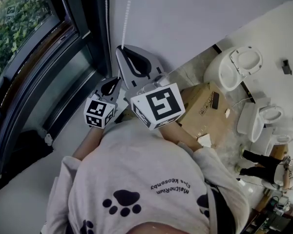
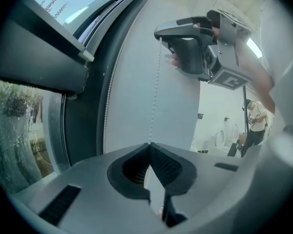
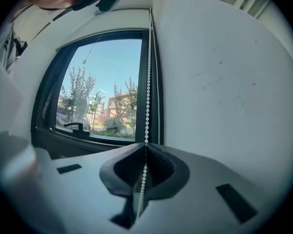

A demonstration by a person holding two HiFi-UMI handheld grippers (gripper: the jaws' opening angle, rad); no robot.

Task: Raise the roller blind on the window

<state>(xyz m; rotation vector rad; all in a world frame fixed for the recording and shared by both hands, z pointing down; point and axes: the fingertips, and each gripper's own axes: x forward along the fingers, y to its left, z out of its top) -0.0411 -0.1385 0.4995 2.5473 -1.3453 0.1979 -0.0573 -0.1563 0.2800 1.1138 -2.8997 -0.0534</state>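
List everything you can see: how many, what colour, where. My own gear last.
window: one, dark frame, left of the wall.
bead chain: one, white, two strands beside the window frame.
wall: one, white, right of the window.
toilets: at least two, white, floor at head view's right.
cardboard: one flat piece, brown, floor beside the toilets.
bystander: one, dark trousers, head view's lower right.
T-shirt: one, pale with dark paw prints, on the wearer.
left gripper: one, grey, shut on the bead chain, below the right gripper.
right gripper: one, grey, shut on the bead chain higher up.
marker cubes: two, black-and-white, one per gripper.
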